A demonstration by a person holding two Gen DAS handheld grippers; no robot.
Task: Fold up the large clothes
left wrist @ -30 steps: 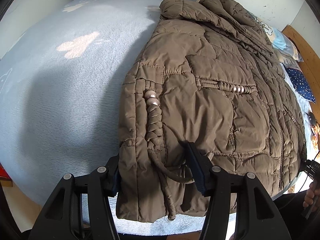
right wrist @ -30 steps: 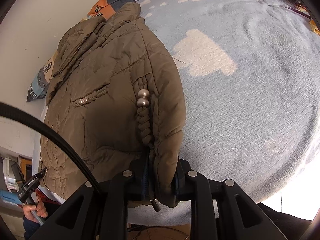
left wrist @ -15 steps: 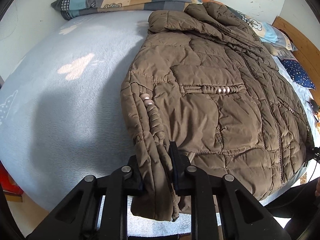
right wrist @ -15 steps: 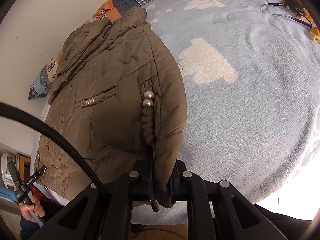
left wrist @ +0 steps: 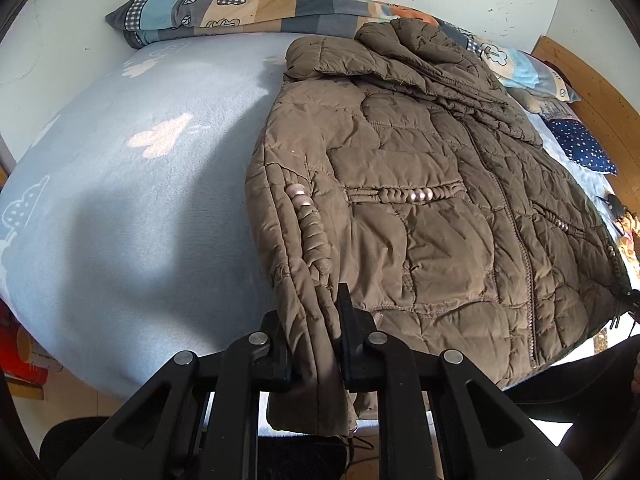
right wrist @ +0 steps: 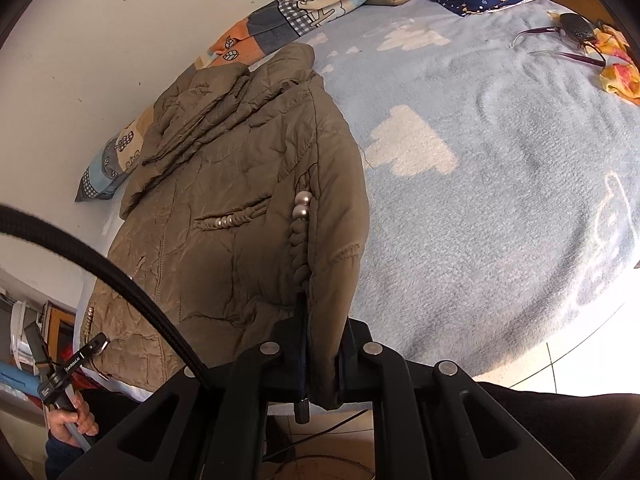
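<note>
Brown jacket point(left wrist: 420, 208) flat on blue bed point(left wrist: 120, 208). Left tongs point(left wrist: 314, 344) clenched on near left hem; right tongs point(right wrist: 322, 356) on near right.

Only one legible marking: small white lettering, apparently "GenRobot.AI", running along the black bar of the other hand-held gripper point(right wrist: 76, 364) at the near left edge of the right wrist view, gripped by a hand point(right wrist: 72, 420). A second, smaller white label lower on the same black bar, too small to read. No words, numbers or brand marks readable on the patchwork cartoon-print quilt point(left wrist: 240, 10) at the far side of the bed, only drawn leaves and trees.
</note>
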